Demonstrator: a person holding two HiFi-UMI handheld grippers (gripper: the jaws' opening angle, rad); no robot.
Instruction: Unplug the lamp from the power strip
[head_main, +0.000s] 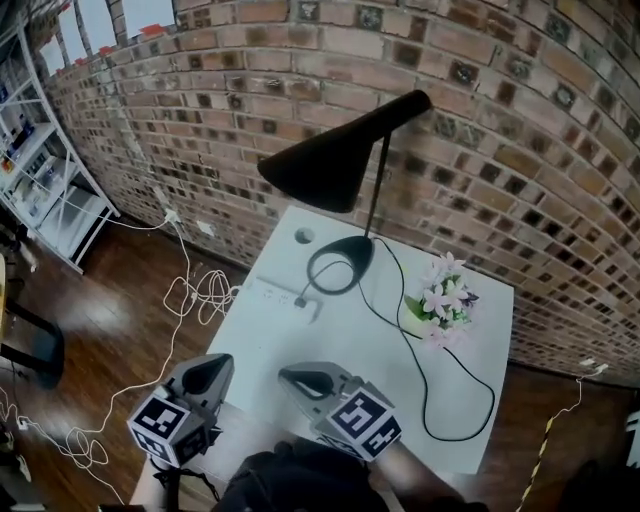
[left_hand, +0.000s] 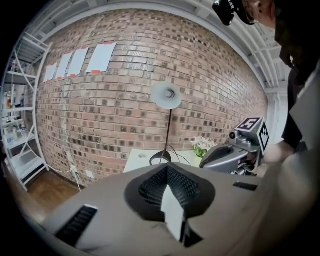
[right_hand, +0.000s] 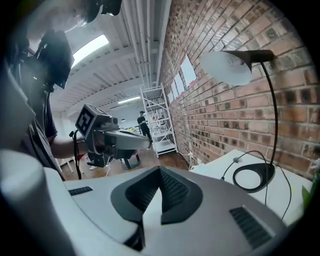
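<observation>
The lamp (head_main: 330, 165) looks matt black, the table (head_main: 300, 340) smooth, the wall (head_main: 500, 120) rough brick.

An industrial-style lab or studio workspace, not a lived-in home: a long bare brick wall (head_main: 480, 90) with sheets of paper (left_hand: 101, 56) taped high on it, exposed white ceiling pipes (right_hand: 145, 40) and strip lights (right_hand: 90, 47), and open white metal shelving (right_hand: 162, 122) stocked with small supplies. Loose white cables (head_main: 195, 295) trail over the dark wood floor (head_main: 100, 290). Against the wall stands a lone white table (head_main: 300, 340) dressed with a black desk lamp (head_main: 335, 165) and a small bunch of flowers (head_main: 445, 298)
</observation>
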